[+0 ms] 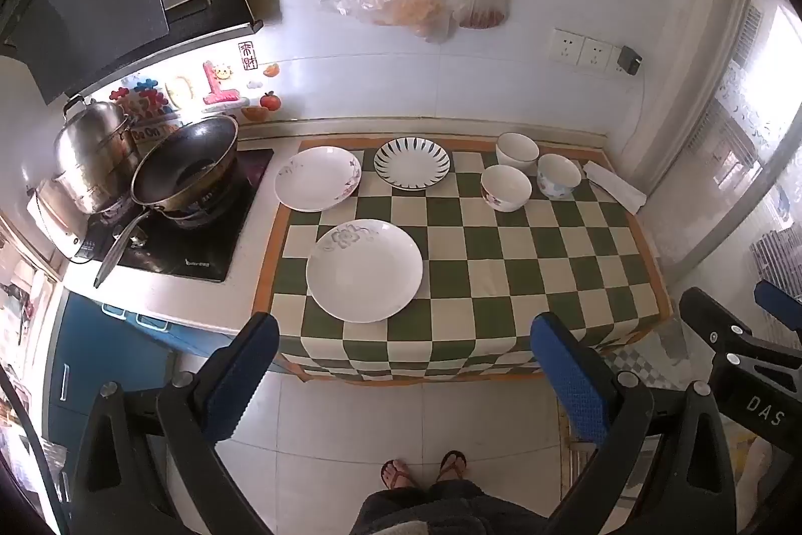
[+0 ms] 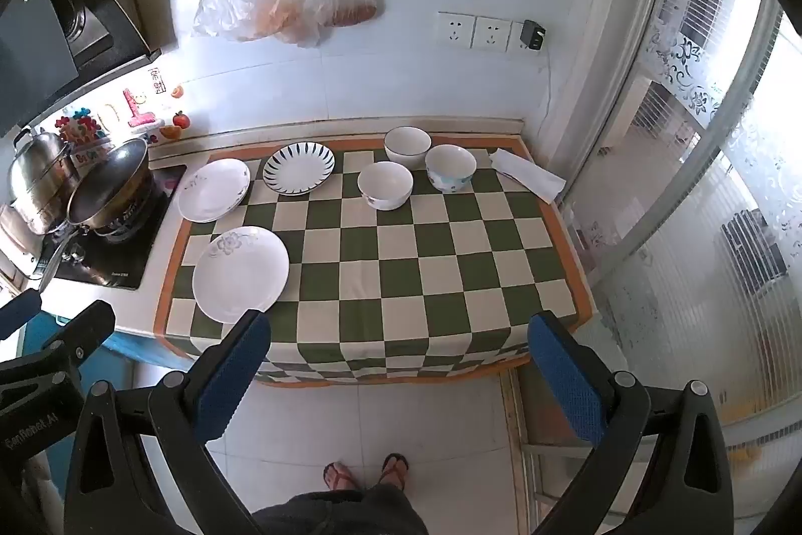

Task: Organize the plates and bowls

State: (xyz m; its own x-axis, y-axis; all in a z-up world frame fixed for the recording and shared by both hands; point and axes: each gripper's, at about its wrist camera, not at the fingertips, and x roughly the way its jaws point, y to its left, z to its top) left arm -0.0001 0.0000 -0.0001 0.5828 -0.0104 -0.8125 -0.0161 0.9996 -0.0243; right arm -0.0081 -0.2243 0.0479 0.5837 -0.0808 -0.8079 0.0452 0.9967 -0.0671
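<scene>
Both held back off the bench (image 1: 626,254), tilted down over its near edge. Left gripper (image 1: 406,364) fingers released wide, nothing between; right gripper (image 2: 401,364) likewise spread and empty. Three plates scattered singly over the checked cloth (image 1: 501,264): flower plate (image 1: 364,270) at seven o'clock, nearest and so probably first to lift; pink-edged plate (image 1: 318,178) at ten; striped plate (image 1: 412,162) at twelve. Bowls clustered at two o'clock: gold-rimmed bowl (image 1: 517,151), flowered bowl (image 1: 506,187), blue-patterned bowl (image 1: 559,175), close but not nested. Nothing stacked yet. Wok (image 1: 185,174) at nine, clear of the work.
</scene>
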